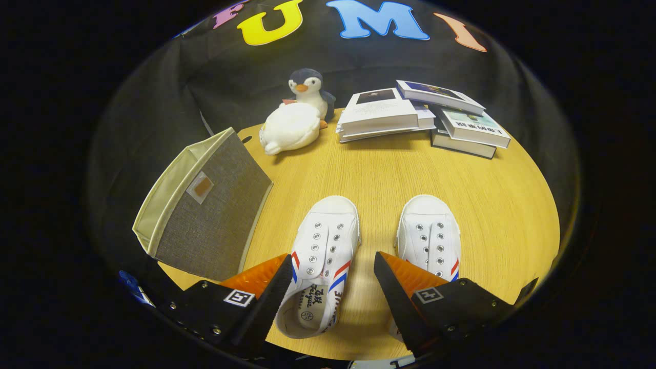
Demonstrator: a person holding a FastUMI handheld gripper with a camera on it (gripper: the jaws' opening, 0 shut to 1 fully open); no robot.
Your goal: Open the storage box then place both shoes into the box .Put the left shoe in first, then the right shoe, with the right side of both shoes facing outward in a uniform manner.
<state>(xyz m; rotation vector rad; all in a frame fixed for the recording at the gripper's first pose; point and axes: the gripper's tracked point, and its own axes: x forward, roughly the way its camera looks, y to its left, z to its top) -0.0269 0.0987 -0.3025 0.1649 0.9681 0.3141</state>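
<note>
1. The hand-held gripper hung over the near edge of the worktop with its fingers spread wide and nothing pinched; the heel end of the left shoe lay between them.
2. The right shoe sat just beside it, toe pointing away, its heel hidden behind the right finger.
3. The storage box stood at centre left of the frame, tipped on its side, opening turned to the left.
4. Both shoes looked like light canvas slip-ons: soft uppers that would give, firmer at the rubber toe and sole. The heel collar or side wall seemed the best place to pinch.
5. The box looked like cloth over thin board, light and likely to slide if pushed; its rim seemed the handiest hold.
</note>
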